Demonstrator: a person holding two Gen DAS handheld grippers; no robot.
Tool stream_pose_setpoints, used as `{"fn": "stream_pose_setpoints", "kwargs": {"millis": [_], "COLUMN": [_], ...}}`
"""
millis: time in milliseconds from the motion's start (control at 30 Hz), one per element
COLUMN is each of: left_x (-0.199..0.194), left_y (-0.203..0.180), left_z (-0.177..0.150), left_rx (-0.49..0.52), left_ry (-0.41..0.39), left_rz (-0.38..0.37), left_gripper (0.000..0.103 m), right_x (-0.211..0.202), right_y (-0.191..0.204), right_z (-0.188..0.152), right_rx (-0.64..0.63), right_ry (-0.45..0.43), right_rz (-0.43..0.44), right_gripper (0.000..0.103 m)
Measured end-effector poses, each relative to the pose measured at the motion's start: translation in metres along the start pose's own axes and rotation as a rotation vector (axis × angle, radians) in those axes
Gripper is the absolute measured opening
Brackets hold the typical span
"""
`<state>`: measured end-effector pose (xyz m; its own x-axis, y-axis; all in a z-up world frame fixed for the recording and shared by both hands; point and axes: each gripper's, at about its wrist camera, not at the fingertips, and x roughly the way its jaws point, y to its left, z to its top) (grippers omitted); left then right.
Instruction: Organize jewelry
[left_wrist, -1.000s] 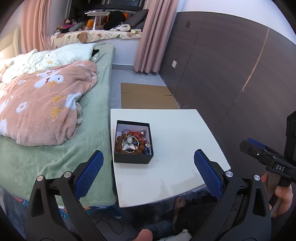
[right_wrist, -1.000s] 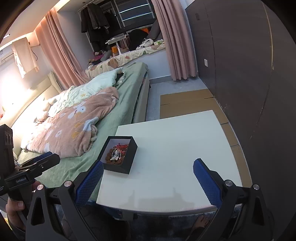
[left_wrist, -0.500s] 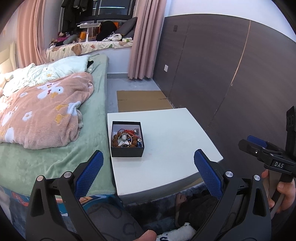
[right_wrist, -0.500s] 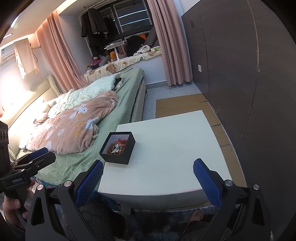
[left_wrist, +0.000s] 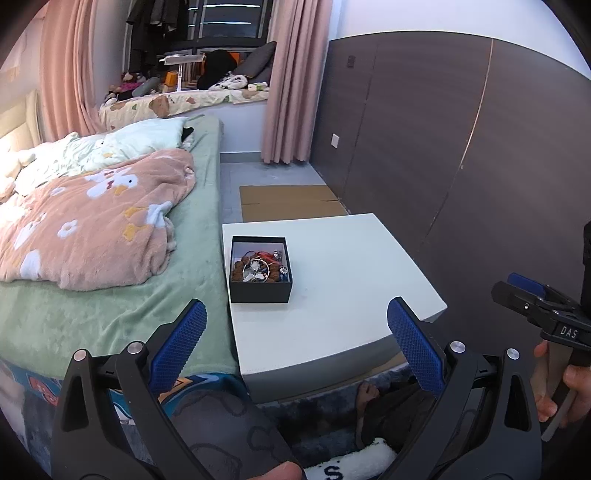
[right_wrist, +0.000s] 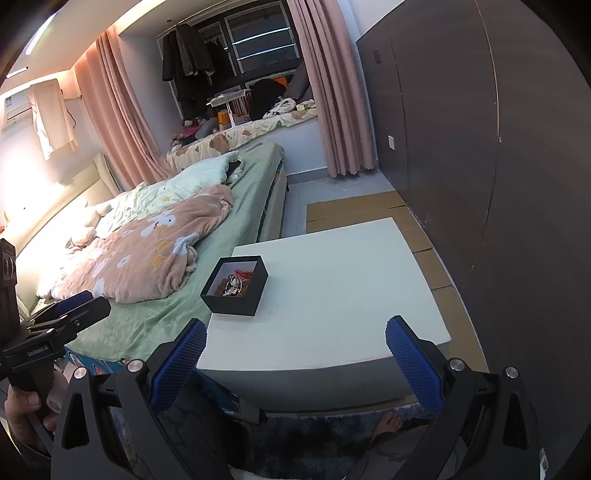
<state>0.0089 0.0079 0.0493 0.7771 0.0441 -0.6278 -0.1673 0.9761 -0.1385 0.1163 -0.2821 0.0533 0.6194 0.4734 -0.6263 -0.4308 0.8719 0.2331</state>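
Note:
A black open box (left_wrist: 260, 269) stands on the left part of a white table (left_wrist: 343, 280), and it also shows in the right wrist view (right_wrist: 235, 286). It holds a tangle of jewelry (left_wrist: 258, 266): brown beads, a silver ring-shaped piece and red cord. My left gripper (left_wrist: 295, 328) is open and empty, held back from the table's near edge. My right gripper (right_wrist: 295, 347) is open and empty, also held back from the near edge. The right gripper shows at the right of the left wrist view (left_wrist: 532, 299).
A bed (left_wrist: 110, 295) with a green sheet and a pink flowered blanket (left_wrist: 92, 225) runs along the table's left side. A dark panelled wall (left_wrist: 461, 147) stands on the right. Flat cardboard (left_wrist: 291, 201) lies on the floor beyond the table. A bare foot (right_wrist: 386, 424) rests below the table.
Both grippers have drawn back and risen from the table, so the box and the table look smaller. Both stay open and empty.

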Motion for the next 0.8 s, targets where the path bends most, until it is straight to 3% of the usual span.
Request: {"fn": "stream_pose_setpoints", "kwargs": {"millis": [800], "left_x": [-0.005], "left_y": [-0.002], "left_z": [-0.017], "left_rx": [-0.002], "left_ry": [-0.022], "left_rz": [0.019], "left_gripper": [0.098], "right_x": [-0.01], "right_y": [0.002], "right_z": [-0.016], "right_rx": [-0.009], "right_ry": [-0.006], "right_rz": [-0.006], "right_gripper": [0.095]}}
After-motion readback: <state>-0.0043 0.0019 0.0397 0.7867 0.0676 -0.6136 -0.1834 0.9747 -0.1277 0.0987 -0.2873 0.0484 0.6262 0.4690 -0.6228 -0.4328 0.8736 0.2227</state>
